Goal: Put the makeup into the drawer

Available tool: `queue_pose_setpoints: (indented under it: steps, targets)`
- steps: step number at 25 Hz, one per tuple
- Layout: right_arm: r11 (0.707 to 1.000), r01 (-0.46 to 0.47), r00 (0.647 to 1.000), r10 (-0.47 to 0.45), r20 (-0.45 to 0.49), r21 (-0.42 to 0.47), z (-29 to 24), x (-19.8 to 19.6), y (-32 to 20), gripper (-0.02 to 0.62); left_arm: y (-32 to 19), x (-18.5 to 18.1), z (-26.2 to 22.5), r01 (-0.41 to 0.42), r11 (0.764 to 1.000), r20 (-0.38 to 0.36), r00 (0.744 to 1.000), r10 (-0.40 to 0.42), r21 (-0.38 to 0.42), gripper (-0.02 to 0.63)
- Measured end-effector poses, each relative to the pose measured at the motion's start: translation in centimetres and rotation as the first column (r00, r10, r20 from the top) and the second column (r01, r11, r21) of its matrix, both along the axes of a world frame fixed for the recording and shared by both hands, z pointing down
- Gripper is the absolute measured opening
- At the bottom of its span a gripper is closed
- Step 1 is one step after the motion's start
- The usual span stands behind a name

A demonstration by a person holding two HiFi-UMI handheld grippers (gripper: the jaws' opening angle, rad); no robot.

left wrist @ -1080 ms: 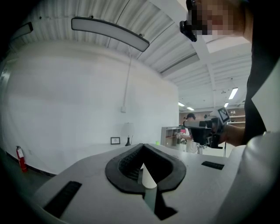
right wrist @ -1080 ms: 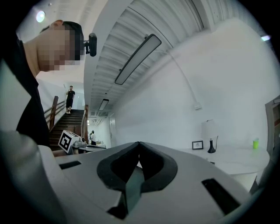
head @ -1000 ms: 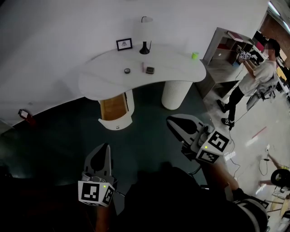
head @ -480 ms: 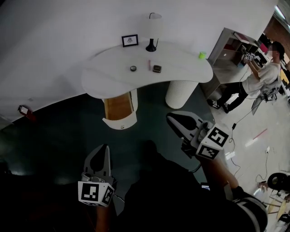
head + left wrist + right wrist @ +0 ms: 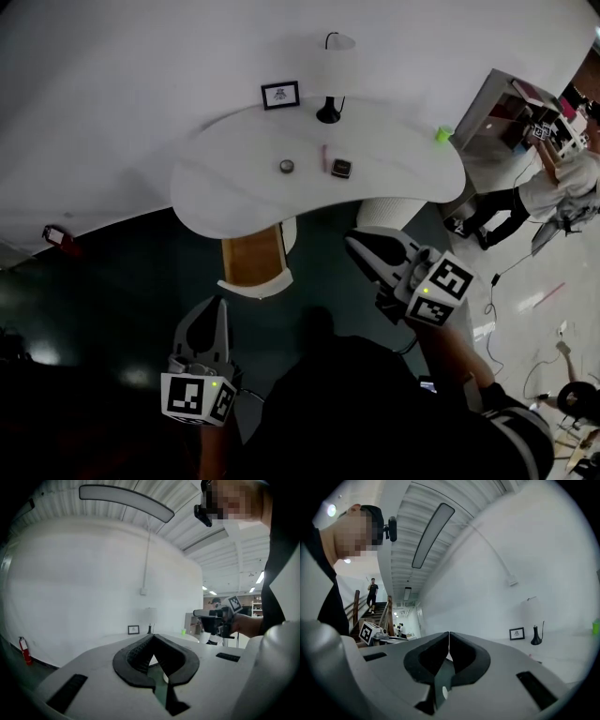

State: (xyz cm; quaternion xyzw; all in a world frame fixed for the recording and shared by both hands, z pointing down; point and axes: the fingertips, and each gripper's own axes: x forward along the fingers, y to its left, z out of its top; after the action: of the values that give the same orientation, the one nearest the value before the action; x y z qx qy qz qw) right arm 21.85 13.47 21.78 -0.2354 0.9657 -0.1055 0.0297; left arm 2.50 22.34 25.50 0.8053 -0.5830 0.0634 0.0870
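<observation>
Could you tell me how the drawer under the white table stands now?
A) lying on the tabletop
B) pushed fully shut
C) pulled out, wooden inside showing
C: the head view shows the drawer jutting out from beneath the table, its brown inside exposed.

round dark pot [image 5: 287,166]: small, on the white table [image 5: 216,178], leftmost of three makeup pieces | slim pink stick [image 5: 324,156]: lying flat, middle | dark square compact [image 5: 341,169]: flat, just right of the stick | drawer [image 5: 253,260]: pulled open below the table's front edge, brown wood inside, curved white front
</observation>
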Motion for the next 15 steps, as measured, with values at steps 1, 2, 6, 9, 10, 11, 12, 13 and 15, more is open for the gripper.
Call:
queue_pose_setpoints:
  steps: [1, 2, 6, 9, 10, 11, 12, 13, 15]
  targets:
    - [1.000, 0.004, 1.000, -0.004, -0.001, -0.001, 0.1, 0.2, -1.5, 0.015, -1.5, 0.2, -0.1, 0.004, 1.000, -0.002, 1.000, -0.004, 0.000, 0.011]
    - [1.000, 0.008, 1.000, -0.008, -0.002, -0.004, 0.1, 0.3, -3.0, 0.015, -3.0, 0.3, -0.3, 0.008, 1.000, -0.005, 1.000, -0.008, 0.001, 0.011]
    - [0.999, 0.045, 0.999, -0.045, -0.007, -0.019, 0.6, 0.5, -7.2, 0.017, -7.8, 1.0, -0.6, 0.024, 1.000, -0.009, 1.000, -0.023, 0.005, 0.011]
    - [0.997, 0.069, 0.997, -0.069, -0.024, -0.029, 1.3, 0.7, -9.4, 0.017, -10.5, 1.4, -0.6, 0.034, 0.999, -0.012, 0.999, -0.034, 0.001, 0.011]
    - [0.997, 0.068, 0.997, -0.069, -0.027, -0.036, 1.5, 0.8, -10.3, 0.017, -11.2, 1.5, -0.6, 0.038, 0.999, -0.016, 0.999, -0.038, -0.003, 0.011]
    - [0.997, 0.066, 0.997, -0.067, -0.027, -0.045, 1.7, 0.8, -11.0, 0.017, -11.8, 1.5, -0.5, 0.040, 0.999, -0.018, 0.999, -0.040, -0.009, 0.011]
    - [0.996, 0.065, 0.997, -0.067, -0.024, -0.052, 1.8, 0.8, -11.6, 0.017, -12.3, 1.4, -0.4, 0.040, 0.999, -0.019, 0.999, -0.041, -0.015, 0.011]
    - [0.996, 0.067, 0.997, -0.069, -0.023, -0.057, 2.0, 0.6, -12.1, 0.017, -12.8, 1.2, -0.2, 0.040, 0.999, -0.017, 0.999, -0.040, -0.020, 0.011]
    - [0.995, 0.073, 0.997, -0.075, -0.033, -0.060, 2.5, -0.2, -13.1, 0.017, -13.6, 0.5, 0.3, 0.044, 0.999, -0.016, 0.999, -0.045, -0.032, 0.011]
